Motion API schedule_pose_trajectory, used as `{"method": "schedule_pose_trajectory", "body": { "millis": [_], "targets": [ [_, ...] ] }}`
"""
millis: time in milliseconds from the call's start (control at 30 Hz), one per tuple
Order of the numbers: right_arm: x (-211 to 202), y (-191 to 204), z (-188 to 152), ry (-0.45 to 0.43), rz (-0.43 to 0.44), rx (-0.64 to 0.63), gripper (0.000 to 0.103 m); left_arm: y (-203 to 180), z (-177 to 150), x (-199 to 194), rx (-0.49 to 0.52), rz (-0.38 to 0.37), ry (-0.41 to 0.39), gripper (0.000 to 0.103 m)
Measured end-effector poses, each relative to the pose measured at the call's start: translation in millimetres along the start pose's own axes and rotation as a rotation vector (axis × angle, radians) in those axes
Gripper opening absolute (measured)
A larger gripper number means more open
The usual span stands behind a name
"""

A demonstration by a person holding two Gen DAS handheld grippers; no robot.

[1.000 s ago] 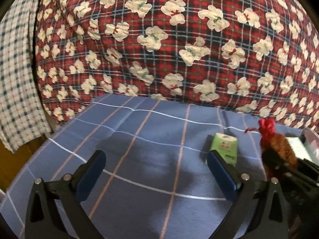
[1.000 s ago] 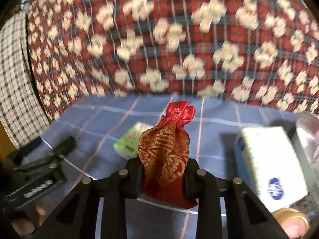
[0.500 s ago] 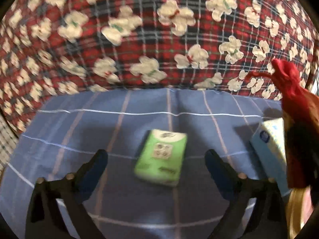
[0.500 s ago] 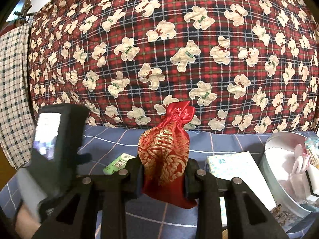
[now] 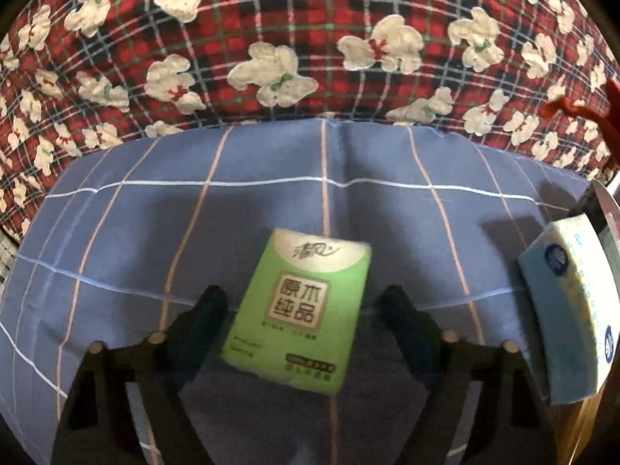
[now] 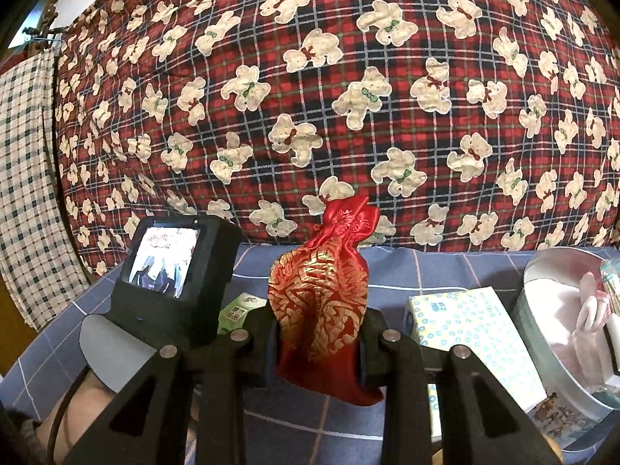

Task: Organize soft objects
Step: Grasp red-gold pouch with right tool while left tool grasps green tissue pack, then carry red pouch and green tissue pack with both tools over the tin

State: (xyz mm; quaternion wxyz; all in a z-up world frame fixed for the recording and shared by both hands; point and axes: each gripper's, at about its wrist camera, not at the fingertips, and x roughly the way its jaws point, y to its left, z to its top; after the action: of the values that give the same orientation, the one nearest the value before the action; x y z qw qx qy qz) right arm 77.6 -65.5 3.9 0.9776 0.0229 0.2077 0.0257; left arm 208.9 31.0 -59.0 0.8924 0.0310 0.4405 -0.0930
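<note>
A green tissue pack lies flat on the blue checked cloth. My left gripper is open, its jaws on either side of the pack's near half and apart from it. My right gripper is shut on a red and gold drawstring pouch, held upright above the cloth. The pouch's red top shows at the right edge of the left wrist view. The green pack peeks out behind the left gripper's body in the right wrist view.
A pale blue tissue box lies to the right of the green pack, also in the right wrist view. A round metal tin with pink and white soft items stands at the far right. A red plaid bear-print quilt rises behind.
My left gripper has moved forward and down over the green pack, now bracketing it. My right gripper still holds the pouch, nearly still.
</note>
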Motion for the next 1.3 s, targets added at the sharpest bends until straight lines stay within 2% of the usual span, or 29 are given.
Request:
{"method": "schedule_pose_trajectory", "body": {
  "millis": [67, 100, 233, 367, 433, 633, 800, 1133, 1300],
  "targets": [
    [0.0, -1.1, -0.6, 0.0, -0.002, 0.002, 0.033, -3.3, -2.1, -1.7, 0.016, -0.004, -0.014, 0.052],
    [0.1, -1.6, -0.7, -0.001, -0.002, 0.004, 0.033, -3.9, -2.8, -1.4, 0.022, -0.005, -0.015, 0.049],
    [-1.4, -2.7, -0.6, -0.011, -0.005, 0.004, 0.033, 1.6, -6.1, -5.2, -0.007, 0.011, -0.047, 0.048],
    [-3.1, -3.5, -0.2, -0.024, -0.01, 0.006, 0.033, 8.9, -11.9, -34.3, -0.061, 0.079, -0.197, 0.048],
    [-4.1, -3.6, -0.3, -0.032, -0.011, 0.006, 0.033, 8.8, -16.4, -49.1, -0.062, 0.139, -0.279, 0.048],
    [-8.4, -3.4, -1.1, -0.058, -0.008, 0.004, 0.033, 11.2, -24.7, -70.3, -0.063, 0.225, -0.387, 0.049],
    [-13.3, 1.4, -2.5, -0.077, -0.003, -0.023, 0.033, 15.2, -35.0, -83.8, -0.084, 0.246, -0.426, 0.048],
    [-33.2, 9.2, -11.1, -0.105, 0.003, -0.083, 0.033, 8.1, -62.6, -100.9, -0.124, 0.18, -0.4, 0.048],
    [-47.5, 4.7, -16.6, -0.115, -0.001, -0.091, 0.033, 3.3, -76.6, -112.9, -0.134, 0.153, -0.415, 0.048]
  ]
}}
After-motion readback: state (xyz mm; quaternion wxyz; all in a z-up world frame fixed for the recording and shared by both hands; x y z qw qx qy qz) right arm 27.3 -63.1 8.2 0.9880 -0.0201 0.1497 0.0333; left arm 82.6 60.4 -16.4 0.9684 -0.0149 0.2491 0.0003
